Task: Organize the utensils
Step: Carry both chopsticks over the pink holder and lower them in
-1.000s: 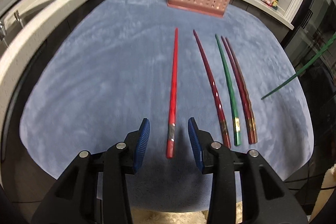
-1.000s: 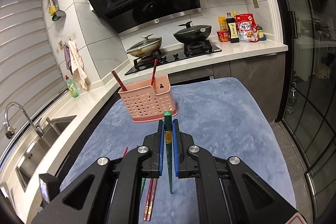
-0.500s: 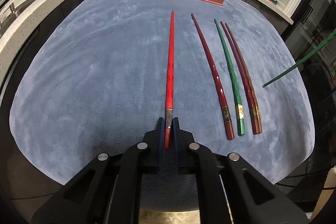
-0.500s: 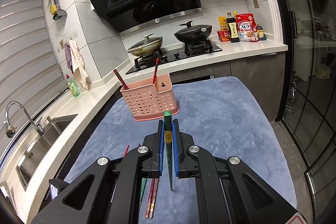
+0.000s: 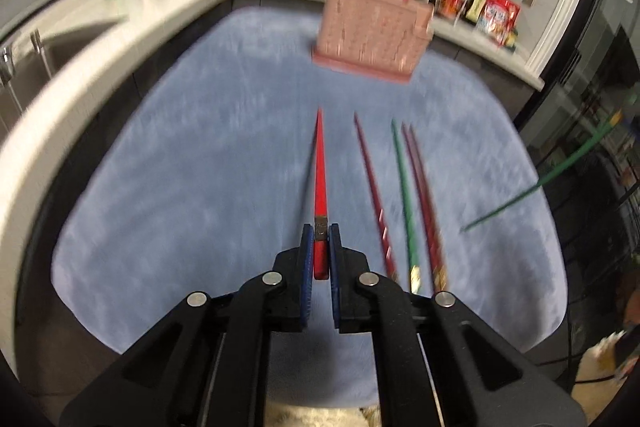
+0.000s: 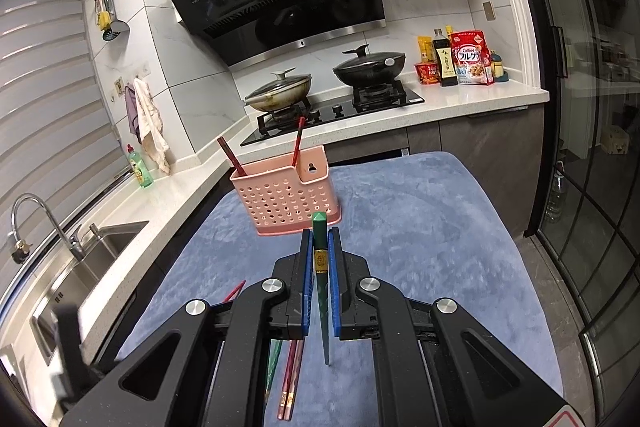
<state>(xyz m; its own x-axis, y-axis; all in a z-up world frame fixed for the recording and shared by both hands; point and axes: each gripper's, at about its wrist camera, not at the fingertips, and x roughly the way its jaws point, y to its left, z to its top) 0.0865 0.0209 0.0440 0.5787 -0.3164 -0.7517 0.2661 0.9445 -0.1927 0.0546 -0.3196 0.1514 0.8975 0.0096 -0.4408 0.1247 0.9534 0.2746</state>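
Left gripper (image 5: 319, 247) clamps red chopstick (image 5: 320, 163), right gripper (image 6: 320, 247) green chopstick (image 6: 321, 267), pink basket (image 6: 286, 199) ahead

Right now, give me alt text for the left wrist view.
The left gripper is shut on a bright red chopstick above a blue mat. Four more chopsticks lie to its right; a pink basket stands beyond.

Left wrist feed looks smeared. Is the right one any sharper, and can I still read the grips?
Left wrist view: motion blur smears the pink basket, yet the left gripper reads as clamped on the red chopstick. Right wrist view: sharp, right gripper clamping the green chopstick.
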